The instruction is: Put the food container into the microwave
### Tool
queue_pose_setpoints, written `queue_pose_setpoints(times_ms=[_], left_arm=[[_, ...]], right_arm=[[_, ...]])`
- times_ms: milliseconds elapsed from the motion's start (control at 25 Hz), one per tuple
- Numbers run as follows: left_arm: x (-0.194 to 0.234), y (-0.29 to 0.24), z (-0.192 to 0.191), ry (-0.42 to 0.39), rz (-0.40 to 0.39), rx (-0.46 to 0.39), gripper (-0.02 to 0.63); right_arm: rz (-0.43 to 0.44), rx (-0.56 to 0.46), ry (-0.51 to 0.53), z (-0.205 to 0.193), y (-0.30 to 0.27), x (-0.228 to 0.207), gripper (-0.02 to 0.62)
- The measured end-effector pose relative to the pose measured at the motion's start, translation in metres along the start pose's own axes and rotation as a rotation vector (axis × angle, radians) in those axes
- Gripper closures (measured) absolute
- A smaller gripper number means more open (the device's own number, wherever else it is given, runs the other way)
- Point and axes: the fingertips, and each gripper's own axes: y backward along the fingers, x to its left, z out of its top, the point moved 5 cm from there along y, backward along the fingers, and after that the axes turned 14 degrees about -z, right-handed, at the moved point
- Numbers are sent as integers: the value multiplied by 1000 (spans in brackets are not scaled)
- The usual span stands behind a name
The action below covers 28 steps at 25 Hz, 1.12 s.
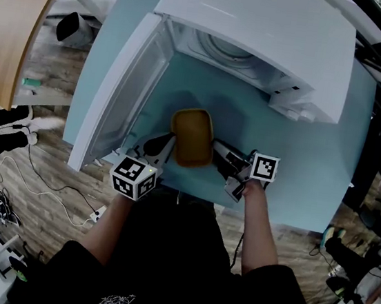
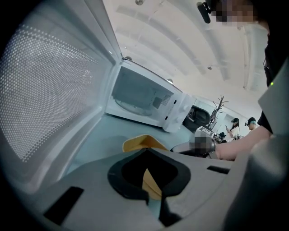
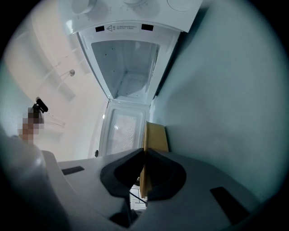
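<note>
On smooth table, rounded yellow container

The head view looks from high up, almost straight down, onto the blue table. The microwave sits at the top of this view, and its open door swings out to the left.

The left gripper view rides on the left gripper. It sits low and close to the table and looks along its jaws at the microwave. The door is very near on its left.

The right gripper view rides on the right gripper. It is turned on its side, so the table stands like a wall on the right. It looks straight into the microwave.

All three views share the microwave, the door, the table and the yellow food container.
</note>
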Motion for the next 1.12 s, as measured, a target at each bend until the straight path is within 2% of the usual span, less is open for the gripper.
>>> queue_pose_setpoints(times_ms=[600, 1120], left_arm=[[0, 10, 24, -21, 8, -54, 600], [0, -5, 65, -50, -6, -107, 600]], right_arm=[[59, -78, -29, 8, 3, 14, 574], [112, -222, -66, 46, 8, 33, 574]])
